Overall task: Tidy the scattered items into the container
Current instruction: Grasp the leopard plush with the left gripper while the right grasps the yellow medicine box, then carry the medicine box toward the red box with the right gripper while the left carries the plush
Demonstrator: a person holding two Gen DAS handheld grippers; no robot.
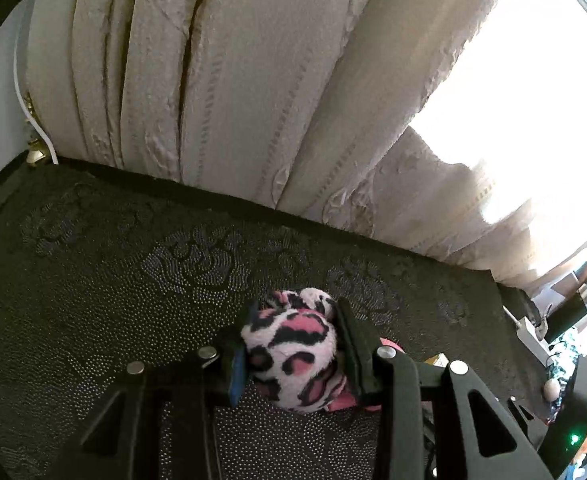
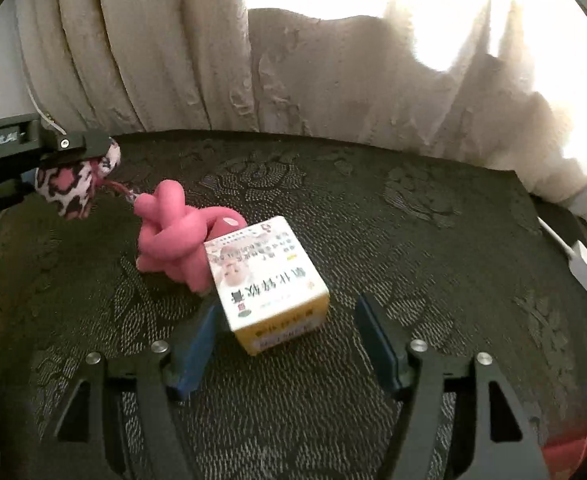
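My left gripper (image 1: 293,320) is shut on a pink, white and black leopard-print plush ball (image 1: 293,356); in the right wrist view the ball (image 2: 67,188) hangs at the far left, lifted, tied by a cord to a pink knotted toy (image 2: 173,236) on the dark tablecloth (image 2: 413,240). A white and yellow small box (image 2: 269,284) with printed text lies in front of the knot. My right gripper (image 2: 285,316) is open, its blue-padded fingers (image 2: 197,344) on either side of the box, the left pad close to it. No container is in view.
A beige curtain (image 1: 233,80) hangs right behind the table's far edge, with a bright window (image 2: 493,8) beyond. A white cable (image 2: 581,264) lies at the right edge. Clutter sits off the right side in the left wrist view (image 1: 565,320).
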